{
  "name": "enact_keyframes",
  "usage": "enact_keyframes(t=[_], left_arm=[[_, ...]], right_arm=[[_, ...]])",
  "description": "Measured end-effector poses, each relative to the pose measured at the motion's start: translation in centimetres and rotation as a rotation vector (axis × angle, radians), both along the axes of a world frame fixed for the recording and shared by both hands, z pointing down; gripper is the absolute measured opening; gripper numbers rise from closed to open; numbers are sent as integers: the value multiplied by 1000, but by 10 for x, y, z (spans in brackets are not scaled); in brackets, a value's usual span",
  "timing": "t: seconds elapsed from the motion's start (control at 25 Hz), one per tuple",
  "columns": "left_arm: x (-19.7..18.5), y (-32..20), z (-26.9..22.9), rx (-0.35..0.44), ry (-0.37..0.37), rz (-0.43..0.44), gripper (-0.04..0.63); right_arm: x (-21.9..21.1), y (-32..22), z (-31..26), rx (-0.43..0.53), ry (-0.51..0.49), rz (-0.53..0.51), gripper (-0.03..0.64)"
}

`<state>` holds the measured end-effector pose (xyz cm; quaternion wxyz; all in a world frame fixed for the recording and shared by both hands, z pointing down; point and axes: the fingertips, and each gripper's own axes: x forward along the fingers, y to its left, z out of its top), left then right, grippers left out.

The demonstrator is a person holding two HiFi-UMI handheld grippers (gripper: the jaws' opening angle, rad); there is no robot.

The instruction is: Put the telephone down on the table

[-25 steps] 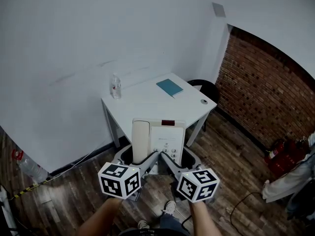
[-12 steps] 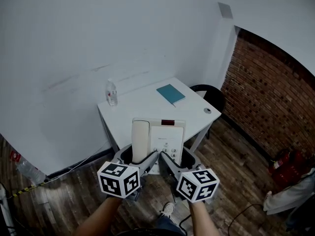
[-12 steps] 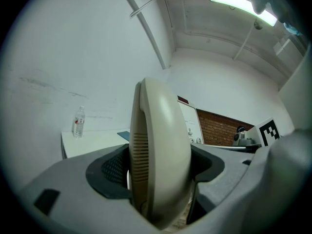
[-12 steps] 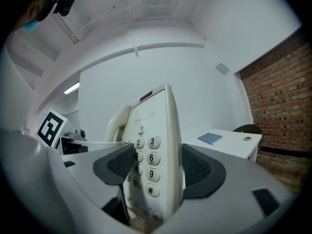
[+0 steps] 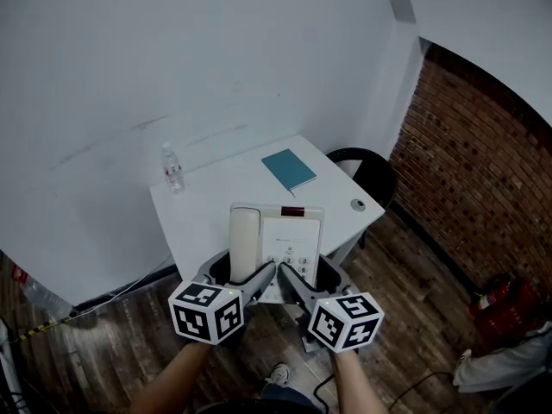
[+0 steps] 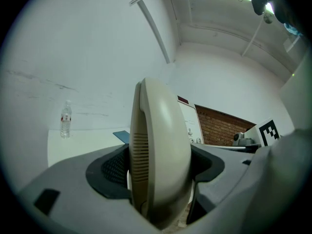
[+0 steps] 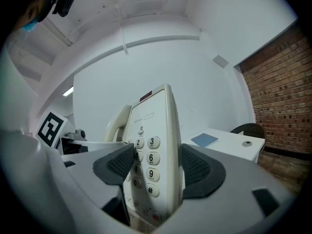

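Carrying the desk telephone (image 5: 276, 241) in both tools, the person holds it in the air at the near edge of the white table (image 5: 207, 210), not yet resting on it. The left gripper (image 6: 161, 172) pinches the cream handset (image 6: 158, 145) between its pads. The right gripper (image 7: 153, 167) pinches the keypad side of the base (image 7: 156, 150).

A water bottle (image 5: 173, 169), a teal notebook (image 5: 289, 170) and a small round object (image 5: 357, 204) stand further back on the tabletop.

Probable hazards: because one tool grips only the handset, uneven lowering could lift it off its cradle. A set-down too close to the near edge could let the base tip to the floor.
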<state>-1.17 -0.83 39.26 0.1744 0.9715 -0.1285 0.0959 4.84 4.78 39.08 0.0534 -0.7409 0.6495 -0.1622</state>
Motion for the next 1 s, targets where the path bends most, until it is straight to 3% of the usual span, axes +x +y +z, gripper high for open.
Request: enact_keyframes(t=[0.32, 1.0], left_arm=[[57, -8, 5, -5, -23, -37, 348], [100, -62, 26, -28, -41, -149, 348]], right_arm=[[59, -11, 5, -4, -20, -42, 301], [108, -72, 26, -25, -28, -158, 301]])
